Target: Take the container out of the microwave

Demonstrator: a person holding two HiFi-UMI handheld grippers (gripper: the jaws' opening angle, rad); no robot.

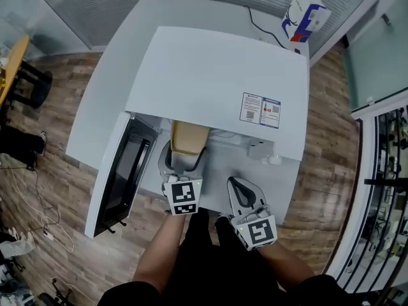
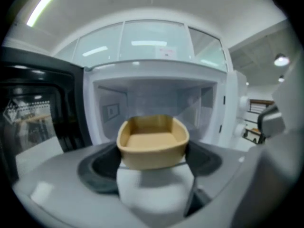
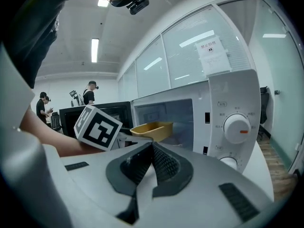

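The tan, empty container (image 1: 189, 138) hangs at the mouth of the open white microwave (image 1: 217, 81), half out from under its top. My left gripper (image 1: 183, 162) is shut on it, one jaw on each side. In the left gripper view the container (image 2: 152, 144) sits between the dark pads (image 2: 97, 167), with the lit cavity (image 2: 152, 99) behind it. My right gripper (image 1: 238, 187) is shut and empty, to the right of the left one and nearer to me. The right gripper view shows its pads (image 3: 164, 163) touching and the container (image 3: 151, 129) beyond them.
The microwave door (image 1: 121, 177) swings open to the left, black glass facing right. The white table (image 1: 95, 120) carries the microwave. A blue and white bag (image 1: 305, 14) stands at the far right corner. The control dial (image 3: 236, 127) is right of the opening. People stand far off (image 3: 90, 93).
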